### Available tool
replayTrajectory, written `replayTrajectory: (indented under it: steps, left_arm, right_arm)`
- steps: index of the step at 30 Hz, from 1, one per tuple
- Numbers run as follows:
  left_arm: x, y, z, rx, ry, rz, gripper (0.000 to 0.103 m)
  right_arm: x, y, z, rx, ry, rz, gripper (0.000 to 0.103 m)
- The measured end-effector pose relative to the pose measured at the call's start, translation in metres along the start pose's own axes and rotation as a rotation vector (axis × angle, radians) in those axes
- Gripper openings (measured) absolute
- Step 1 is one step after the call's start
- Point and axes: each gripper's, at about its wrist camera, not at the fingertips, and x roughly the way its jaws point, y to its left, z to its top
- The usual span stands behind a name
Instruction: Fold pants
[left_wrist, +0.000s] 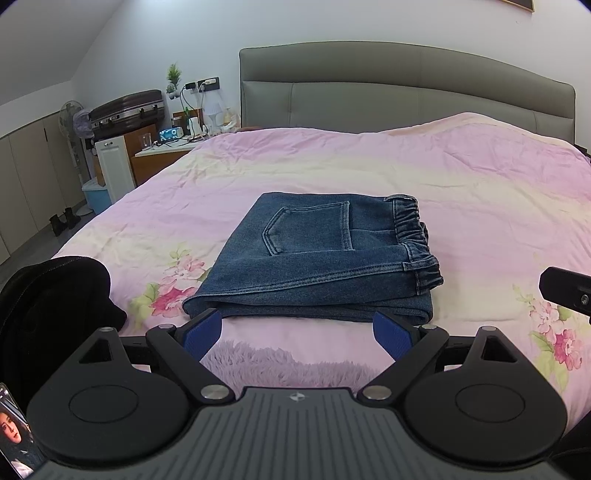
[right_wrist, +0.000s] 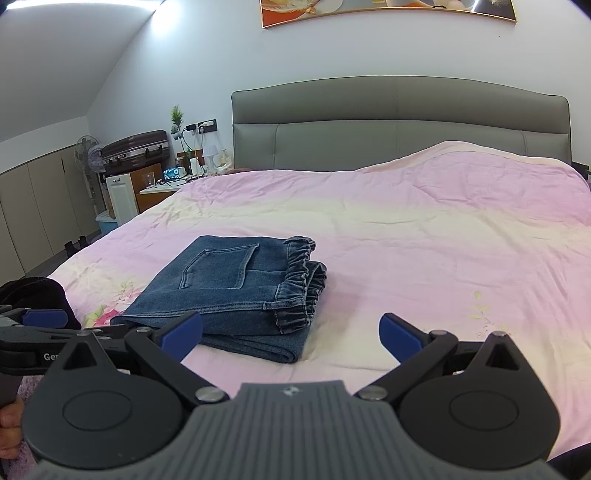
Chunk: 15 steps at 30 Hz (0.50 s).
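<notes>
Folded jeans (left_wrist: 317, 258) flat on pink bed (left_wrist: 461, 192), left gripper (left_wrist: 301, 332) and right gripper (right_wrist: 291, 332) both near, jaws spread, holding nothing

black left tool (left_wrist: 298, 332), blue pads (left_wrist: 205, 334), ribbed grey body, silver pivot screws, matching right tool (right_wrist: 291, 338)

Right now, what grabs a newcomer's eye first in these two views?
The folded blue denim pants lie as a neat stack on the pink floral bedsheet, back pocket up, elastic waistband to the right. Both tools are open and hold nothing: the left tool sits just short of the stack's near fold, the right tool just off its near right corner. Behind, a grey padded headboard spans the wall.
</notes>
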Motion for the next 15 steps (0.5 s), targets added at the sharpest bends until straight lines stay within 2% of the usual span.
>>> replayTrajectory:
  steps: [15]
  left_arm:
    - [0.0003, 0.0005, 0.0009, 0.01, -0.001, 0.0, 0.103]
  right_arm:
    - [-0.002, -0.0018, -0.0008, 0.003, 0.003, 0.001, 0.098]
